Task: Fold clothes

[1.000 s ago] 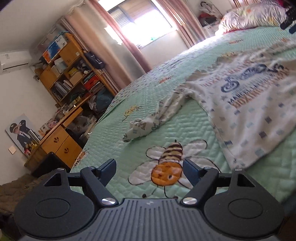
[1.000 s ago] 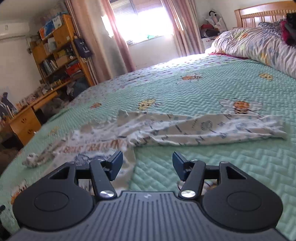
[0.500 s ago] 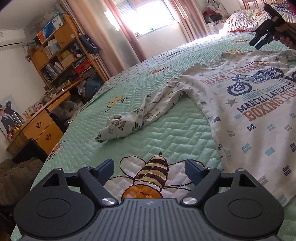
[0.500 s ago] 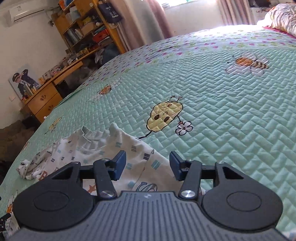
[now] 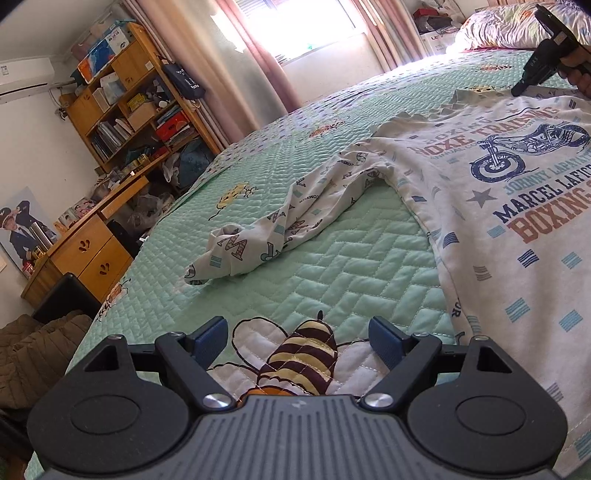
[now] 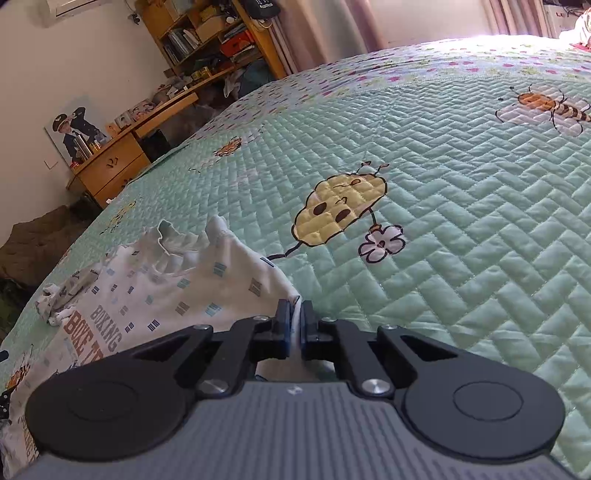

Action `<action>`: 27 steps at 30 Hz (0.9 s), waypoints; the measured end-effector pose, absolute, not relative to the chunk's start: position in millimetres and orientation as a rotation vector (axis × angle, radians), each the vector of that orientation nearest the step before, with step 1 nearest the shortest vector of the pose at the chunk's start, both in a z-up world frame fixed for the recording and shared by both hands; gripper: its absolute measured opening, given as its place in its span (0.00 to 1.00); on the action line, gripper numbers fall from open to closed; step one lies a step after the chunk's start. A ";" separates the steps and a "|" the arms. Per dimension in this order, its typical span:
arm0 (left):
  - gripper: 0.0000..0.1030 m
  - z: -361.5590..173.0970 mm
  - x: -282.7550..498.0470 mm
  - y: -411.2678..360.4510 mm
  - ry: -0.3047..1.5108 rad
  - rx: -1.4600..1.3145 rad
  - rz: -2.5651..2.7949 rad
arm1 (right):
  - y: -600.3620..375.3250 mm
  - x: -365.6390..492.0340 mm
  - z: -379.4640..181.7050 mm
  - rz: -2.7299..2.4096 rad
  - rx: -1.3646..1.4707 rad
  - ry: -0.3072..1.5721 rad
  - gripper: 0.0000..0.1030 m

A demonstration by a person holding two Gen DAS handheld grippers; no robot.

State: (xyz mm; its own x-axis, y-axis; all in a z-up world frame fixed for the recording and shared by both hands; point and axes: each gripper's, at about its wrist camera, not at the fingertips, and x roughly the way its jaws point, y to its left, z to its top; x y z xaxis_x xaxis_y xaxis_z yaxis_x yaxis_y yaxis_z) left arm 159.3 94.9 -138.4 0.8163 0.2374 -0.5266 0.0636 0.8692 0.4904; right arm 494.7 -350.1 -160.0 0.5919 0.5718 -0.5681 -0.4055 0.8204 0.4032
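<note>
A white printed long-sleeve shirt (image 5: 509, 206) lies flat on the green quilted bed (image 5: 351, 266), front up, with a motorcycle and boxing lettering. Its left sleeve (image 5: 280, 229) trails off crumpled toward the bed's edge. My left gripper (image 5: 299, 338) hovers open over a bee picture on the quilt, short of that sleeve, with nothing between its fingers. My right gripper (image 6: 294, 317) is shut on the shirt's (image 6: 159, 295) shoulder edge near the ruffled collar (image 6: 173, 243). From the left wrist view the right gripper (image 5: 524, 86) shows far off at the shirt's top, held by a hand.
A wooden bookshelf (image 5: 140, 99) and a desk with drawers (image 5: 85, 254) stand along the bed's left side. A brown padded heap (image 5: 33, 354) lies on the floor. Pillows (image 5: 517, 22) sit at the head of the bed. Open quilt stretches beyond the right gripper.
My right gripper swung left to the shirt's shoulder, dropped onto it and closed on the cloth. My left gripper came lower and nearer the crumpled sleeve, still open.
</note>
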 end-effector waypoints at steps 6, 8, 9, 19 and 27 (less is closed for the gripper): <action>0.83 -120.0 159.5 95.1 0.578 0.497 0.098 | -356.8 508.2 -143.4 0.400 0.151 0.683 0.05; 0.83 -119.5 160.6 93.3 0.576 0.493 0.096 | -346.6 512.8 -148.4 0.381 0.113 0.722 0.08; 0.83 -119.2 160.3 92.8 0.573 0.497 0.094 | -341.3 514.8 -151.2 0.376 0.097 0.743 0.13; 0.84 -106.0 162.3 99.3 0.541 0.439 0.045 | -408.6 406.1 -129.2 0.269 0.284 0.698 0.58; 0.88 -98.3 239.3 126.0 0.662 -0.018 -0.078 | -405.9 263.1 -180.6 0.375 0.573 0.591 0.58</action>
State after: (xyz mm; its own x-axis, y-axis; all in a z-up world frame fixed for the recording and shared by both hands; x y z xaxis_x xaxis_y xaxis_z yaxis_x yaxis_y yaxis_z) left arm 239.3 126.0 -98.3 0.7858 -0.0775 -0.6136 0.0663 0.9970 -0.0411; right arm 263.1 -405.9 -180.6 0.7715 0.4838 -0.4132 -0.1676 0.7810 0.6016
